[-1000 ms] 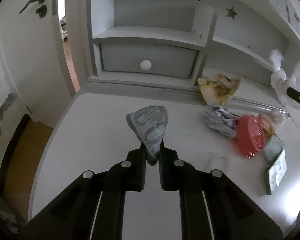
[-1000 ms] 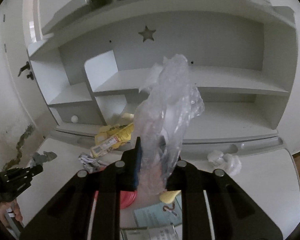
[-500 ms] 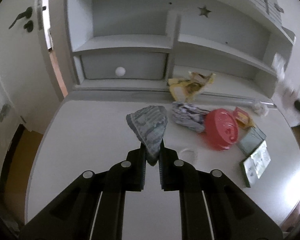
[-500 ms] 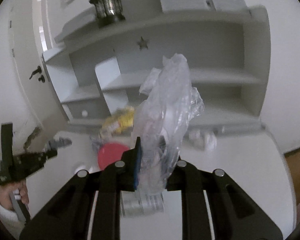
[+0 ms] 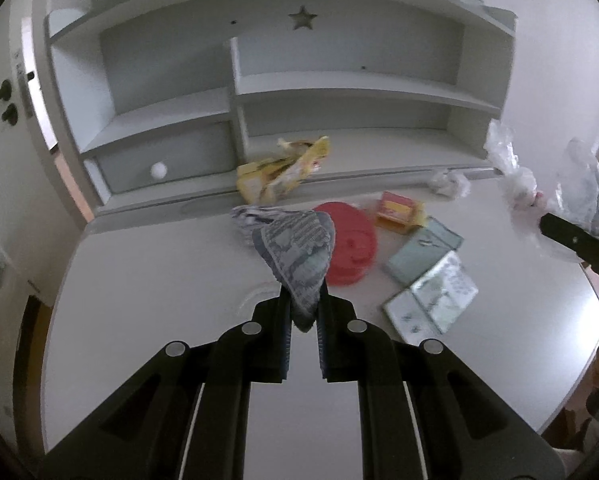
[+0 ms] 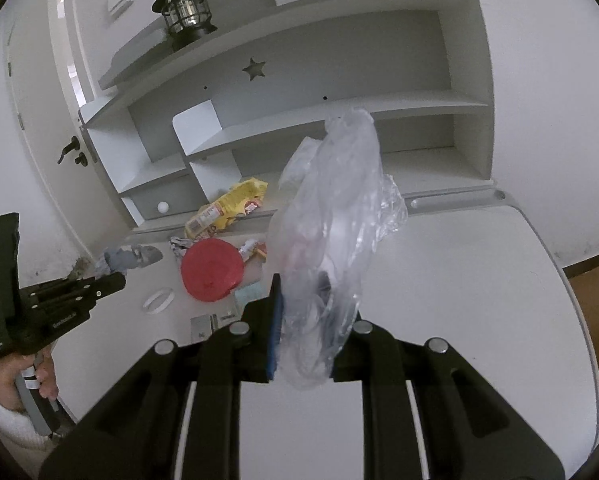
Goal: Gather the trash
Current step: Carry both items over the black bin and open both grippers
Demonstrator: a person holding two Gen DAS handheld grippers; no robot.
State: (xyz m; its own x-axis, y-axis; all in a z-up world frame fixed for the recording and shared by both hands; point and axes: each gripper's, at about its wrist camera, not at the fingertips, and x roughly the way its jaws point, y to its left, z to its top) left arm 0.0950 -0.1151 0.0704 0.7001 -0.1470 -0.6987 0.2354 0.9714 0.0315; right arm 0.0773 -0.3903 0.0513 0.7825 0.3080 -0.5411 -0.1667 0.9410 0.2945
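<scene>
The left tongs (image 5: 302, 322) are clamped on a crumpled grey-and-white patterned wrapper (image 5: 299, 256), held above the white rounded desk (image 5: 147, 288) and not touching it. The right tongs (image 6: 304, 328) are clamped on the neck of a clear, crinkled plastic bag (image 6: 335, 232), which stands up from the jaws; pale and pinkish shapes show through the film, so it appears to hold some collected trash already. The bag mouth cannot be located with certainty. Taking the round red plastic lid (image 6: 212, 275) as the landmark: a yellow snack packet (image 6: 227, 208) lies behind it on the lowest shelf ledge; a second grey patterned wrapper (image 5: 248, 218) lies beside it toward the door; a small red-and-yellow carton (image 5: 397, 210) and a crumpled white tissue (image 5: 449, 184) lie on its far side; a pale green booklet (image 5: 419, 254) and a printed card (image 5: 431, 300) lie in front of it; a white ring (image 6: 159, 300) lies nearer the left tongs. Judgement: the task is at an early-to-middle stage. The held wrapper is not yet in the bag, and the remaining pieces around the lid are uncollected.
</scene>
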